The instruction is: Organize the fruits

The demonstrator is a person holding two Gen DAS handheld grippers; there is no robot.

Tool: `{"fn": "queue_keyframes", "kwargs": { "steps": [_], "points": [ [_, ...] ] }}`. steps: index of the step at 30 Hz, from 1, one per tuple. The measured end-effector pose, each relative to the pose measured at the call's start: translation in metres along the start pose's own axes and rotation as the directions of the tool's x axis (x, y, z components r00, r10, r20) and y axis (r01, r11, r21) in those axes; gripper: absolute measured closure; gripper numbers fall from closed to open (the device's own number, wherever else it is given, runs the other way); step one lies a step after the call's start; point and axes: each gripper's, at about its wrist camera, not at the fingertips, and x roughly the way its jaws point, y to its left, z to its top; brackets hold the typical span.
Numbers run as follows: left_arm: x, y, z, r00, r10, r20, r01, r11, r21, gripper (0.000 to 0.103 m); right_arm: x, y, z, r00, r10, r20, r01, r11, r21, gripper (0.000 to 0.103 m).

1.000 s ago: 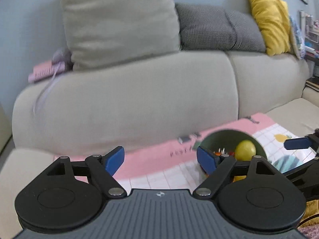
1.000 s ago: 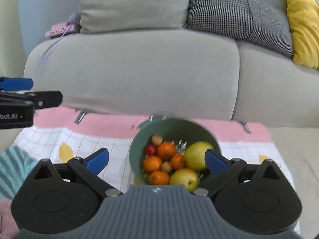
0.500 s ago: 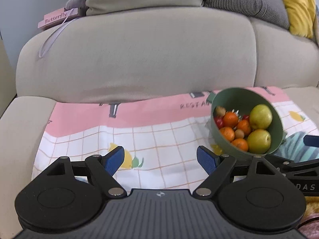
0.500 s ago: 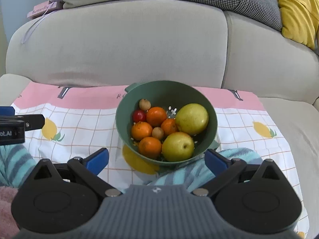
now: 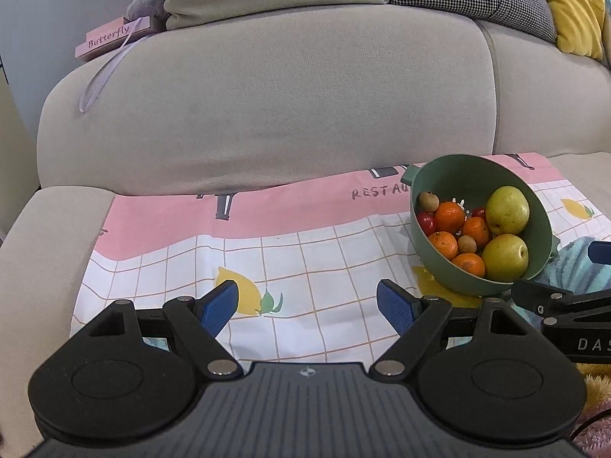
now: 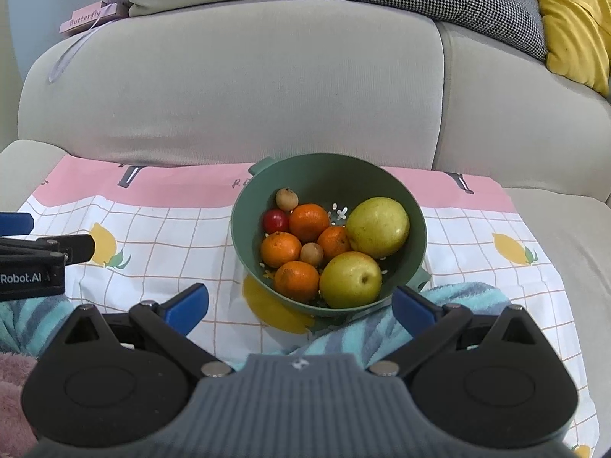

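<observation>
We held both tools spread and empty, the right gripper (image 6: 299,305) just short of the green colander (image 6: 414,225) of fruit tilted on the checked cloth (image 6: 160,229), the left gripper (image 5: 307,303) beside it, judging the round, smooth pears (image 6: 350,279) likely to roll unless pinched across their middle

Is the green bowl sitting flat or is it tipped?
Tipped. The green bowl leans toward the camera, its near edge propped on the striped towel, fruit piled low.
</observation>
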Motion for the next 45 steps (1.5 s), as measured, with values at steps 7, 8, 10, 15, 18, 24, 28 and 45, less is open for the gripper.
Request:
{"fn": "queue_keyframes", "kwargs": {
  "steps": [7, 8, 10, 15, 18, 24, 28, 45],
  "points": [
    [-0.0016, -0.0011, -0.0002, 1.000, 0.008, 0.002, -0.008, 1.000, 0.007, 0.007, -0.0029, 0.0011, 0.0000, 1.000, 0.007, 0.016, -0.006, 1.000, -0.007, 0.004],
    [-0.0019, -0.0011, -0.0002, 1.000, 0.008, 0.002, -0.008, 1.000, 0.007, 0.007, -0.0032, 0.0014, -0.0002, 1.000, 0.008, 0.017, -0.008, 1.000, -0.008, 0.004],
    [-0.0017, -0.0011, -0.0003, 1.000, 0.009, 0.001, -0.009, 1.000, 0.008, 0.007, -0.0038, 0.0016, -0.0003, 1.000, 0.011, 0.020, -0.011, 1.000, -0.008, 0.004],
    [-0.0023, -0.0009, -0.0005, 1.000, 0.009, -0.001, -0.009, 1.000, 0.014, 0.007, -0.0053, 0.0012, -0.0003, 1.000, 0.016, 0.027, -0.015, 1.000, -0.011, 0.004],
    [-0.0026, -0.0011, -0.0005, 1.000, 0.010, 0.000, -0.010, 1.000, 0.017, 0.007, -0.0069, 0.0019, 0.0002, 0.999, 0.020, 0.035, -0.020, 1.000, -0.015, 0.004],
    [-0.0026, -0.0010, -0.0006, 1.000, 0.010, -0.001, -0.010, 1.000, 0.014, 0.007, -0.0082, 0.0031, 0.0011, 0.998, 0.035, 0.045, -0.034, 0.999, -0.029, 0.004],
    [-0.0023, 0.0005, 0.0000, 1.000, 0.010, -0.001, -0.010, 1.000, 0.012, 0.007, -0.0080, 0.0048, 0.0017, 0.998, 0.038, 0.046, -0.036, 0.998, -0.041, 0.004],
    [-0.0025, 0.0010, -0.0004, 1.000, 0.003, -0.006, -0.003, 1.000, 0.004, 0.007, -0.0061, 0.0099, 0.0020, 0.999, 0.038, 0.037, -0.036, 0.997, -0.069, 0.004]
  ]
}}
